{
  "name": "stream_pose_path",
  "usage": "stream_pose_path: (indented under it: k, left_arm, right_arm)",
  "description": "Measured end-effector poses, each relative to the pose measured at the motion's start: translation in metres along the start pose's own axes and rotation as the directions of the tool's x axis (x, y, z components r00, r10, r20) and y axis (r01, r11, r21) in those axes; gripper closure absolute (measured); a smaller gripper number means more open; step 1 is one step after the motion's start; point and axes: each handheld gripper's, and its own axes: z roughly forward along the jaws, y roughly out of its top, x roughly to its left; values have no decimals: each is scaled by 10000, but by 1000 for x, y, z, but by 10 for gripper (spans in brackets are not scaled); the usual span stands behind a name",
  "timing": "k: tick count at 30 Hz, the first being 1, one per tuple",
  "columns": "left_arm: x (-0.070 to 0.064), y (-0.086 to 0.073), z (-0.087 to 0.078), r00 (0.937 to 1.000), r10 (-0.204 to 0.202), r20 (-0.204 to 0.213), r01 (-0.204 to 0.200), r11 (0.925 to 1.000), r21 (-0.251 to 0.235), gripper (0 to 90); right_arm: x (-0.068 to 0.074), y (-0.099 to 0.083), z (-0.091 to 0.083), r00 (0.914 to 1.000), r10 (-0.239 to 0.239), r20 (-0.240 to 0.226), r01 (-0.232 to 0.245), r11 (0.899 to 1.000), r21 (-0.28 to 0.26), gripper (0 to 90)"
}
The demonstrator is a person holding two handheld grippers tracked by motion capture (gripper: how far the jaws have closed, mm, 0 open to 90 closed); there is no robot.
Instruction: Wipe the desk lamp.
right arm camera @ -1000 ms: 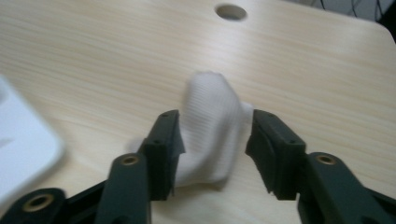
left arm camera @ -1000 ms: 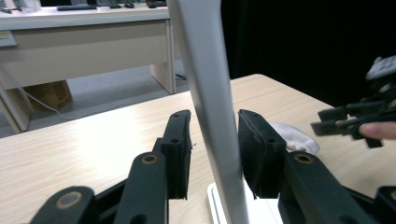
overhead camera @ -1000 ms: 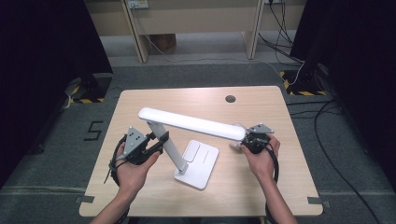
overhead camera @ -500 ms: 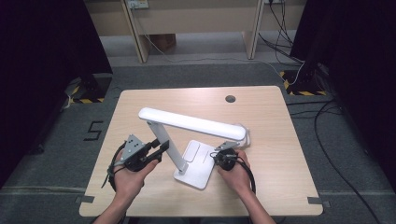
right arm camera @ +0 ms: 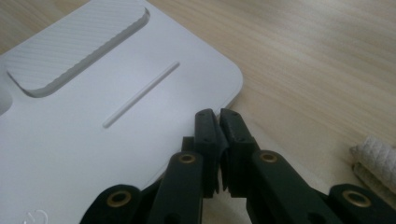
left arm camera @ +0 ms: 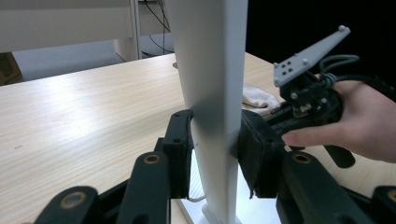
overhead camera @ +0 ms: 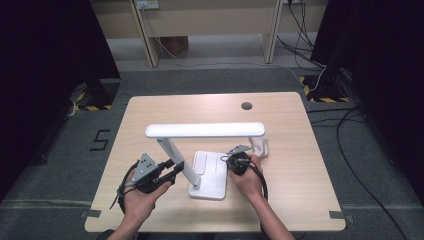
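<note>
Left gripper (overhead camera: 172,170) clamps the slanted arm of the white desk lamp (overhead camera: 205,130) beside its base (overhead camera: 212,180) in the high view, its pads (left arm camera: 259,149) pressing that arm in the left gripper view, while the right gripper (right arm camera: 217,122), jaws closed together, rests at the base's edge in the right gripper view.

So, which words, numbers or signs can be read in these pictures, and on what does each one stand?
"5": painted in black on the grey floor, left of the table.
Faint mark on the lamp base, at its near corner: too blurred to read.
Nothing readable on the lamp arm or on either gripper.
</note>
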Motion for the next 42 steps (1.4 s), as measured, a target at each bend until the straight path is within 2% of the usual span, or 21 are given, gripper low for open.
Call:
stream_pose_path:
  k: [8, 10, 12, 15, 21, 26, 30, 33, 38, 42]
  left_arm:
    - [0, -4, 0, 9998, 127, 173, -126, 9999, -60, 615]
    - [2, -4, 0, 9996, 230, 151, -229, 9997, -92, 576]
    - [5, -4, 0, 9988, 277, 409, -282, 9995, 129, 514]
    - [9, -6, -1, 9987, 338, 393, -344, 9993, 152, 449]
    - [13, -12, -6, 9959, 552, 717, -573, 9980, 281, 384]
    - [21, -23, -12, 9929, 824, 863, -878, 9943, 608, 356]
    - [28, -32, -17, 9925, 948, 773, -1018, 9905, 923, 347]
    - [36, -40, -20, 9938, 913, 642, -981, 9889, 1113, 347]
    - [56, -54, -26, 9974, 719, 56, -720, 9878, 1381, 347]
    - [69, -65, -28, 9981, 573, -228, -532, 9870, 1520, 349]
  right_arm:
    - [-2, 5, 5, 9998, -130, 156, 129, 9999, 58, 801]
    - [-3, 5, 4, 9998, -162, 143, 162, 9999, 9, 773]
    - [-2, 5, 2, 9998, -117, 156, 118, 9999, -63, 752]
    - [-4, 6, -1, 9997, -169, 194, 174, 9995, -279, 736]
    - [-5, 5, -10, 9994, -275, 214, 285, 9985, -470, 700]
    - [-7, -3, -20, 9991, -361, 212, 376, 9967, -724, 667]
    - [-10, -8, -29, 9992, -321, 231, 340, 9956, -877, 646]
    - [-12, -14, -36, 9993, -357, 98, 364, 9953, -902, 624]
    - [-16, -26, -48, 9999, -124, 113, 135, 9948, -1014, 611]
    - [-19, -36, -57, 9999, 50, 156, -32, 9936, -1126, 602]
